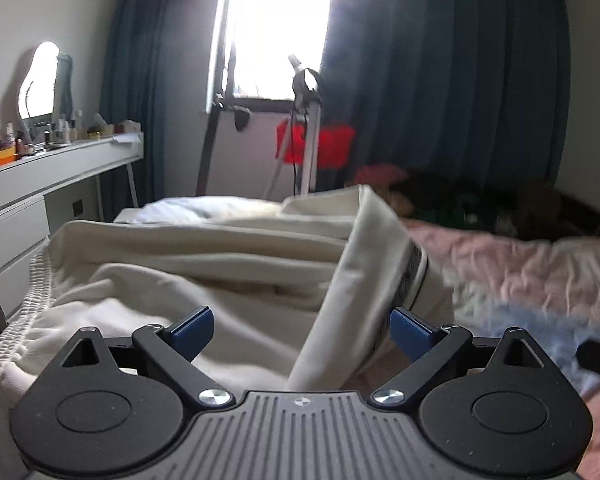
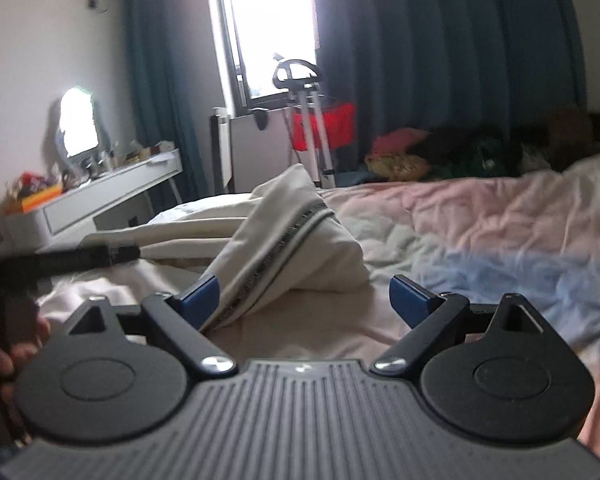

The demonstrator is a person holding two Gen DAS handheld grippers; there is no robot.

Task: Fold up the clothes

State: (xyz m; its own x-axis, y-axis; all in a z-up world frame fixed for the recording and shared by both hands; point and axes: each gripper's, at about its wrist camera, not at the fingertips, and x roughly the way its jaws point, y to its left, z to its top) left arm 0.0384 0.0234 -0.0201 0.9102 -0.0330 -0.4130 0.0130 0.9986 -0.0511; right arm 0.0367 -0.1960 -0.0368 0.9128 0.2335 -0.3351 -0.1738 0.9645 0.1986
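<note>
A cream garment (image 1: 204, 264) with a ribbed elastic waistband (image 1: 16, 320) lies rumpled on the bed. One part with a dark side stripe (image 1: 414, 276) stands up in a loose fold. My left gripper (image 1: 302, 330) is open; the raised fold runs between its blue fingertips (image 1: 194, 326), which stand apart from it. In the right wrist view the same striped fold (image 2: 284, 240) rises ahead and left. My right gripper (image 2: 304, 300) is open and empty; its left fingertip (image 2: 202, 294) is close to the fold's edge.
The bed has a pink and pale blue quilt (image 2: 480, 224). A pile of dark and red clothes (image 2: 440, 152) lies at its far side. A white dressing table (image 1: 52, 176) with a mirror stands left. A stand with a red bag (image 1: 316, 144) is by the window.
</note>
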